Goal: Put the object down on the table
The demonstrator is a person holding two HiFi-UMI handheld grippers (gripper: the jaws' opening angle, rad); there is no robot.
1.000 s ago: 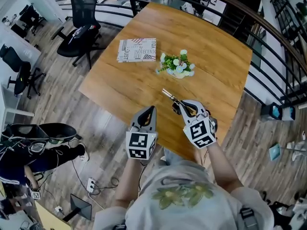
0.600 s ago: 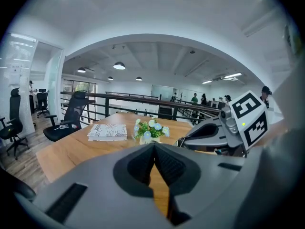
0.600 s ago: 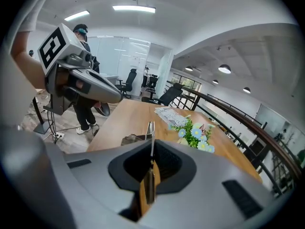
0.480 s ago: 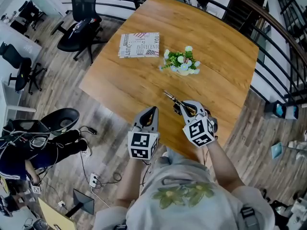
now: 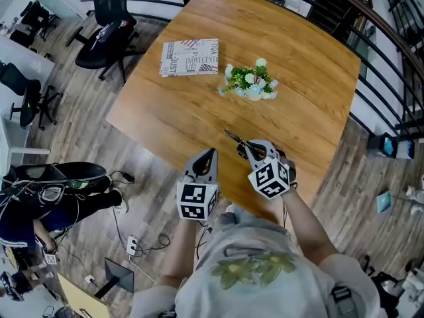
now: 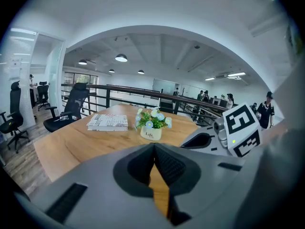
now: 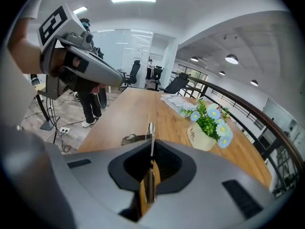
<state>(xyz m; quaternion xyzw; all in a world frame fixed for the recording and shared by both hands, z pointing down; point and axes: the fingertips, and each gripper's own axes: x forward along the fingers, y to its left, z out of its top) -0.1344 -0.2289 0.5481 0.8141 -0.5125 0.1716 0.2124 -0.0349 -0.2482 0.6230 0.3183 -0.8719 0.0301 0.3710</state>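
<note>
The job is not done yet. The right gripper point(image 5: 246, 148) is squeezed tight on a thin metal utensil point(image 5: 233, 138). It looks like a table knife seen from its edge, but I cannot be sure. In the right gripper view the utensil stands straight up between the 2 jaws, and its shiny end pokes out past them. It hangs over the near part of the wooden table point(image 5: 305, 71), and its tip points toward 11 o'clock in the head view. A dark shadow lies on the wood just beside the tip, so I think the utensil is up in the air and not lying down. The left gripper point(image 5: 211, 152) is pinched closed with nothing in it, and it waits at 9 o'clock from the right one, by the table's near edge. Farther out on the table, a small pot of flowers point(image 5: 252, 85) sits at 12 o'clock from the right gripper. A printed book point(image 5: 189, 57) lies at 11 o'clock, well apart from the utensil. What is left: bring the utensil down flat on the bare wood, then let the jaws go.
</note>
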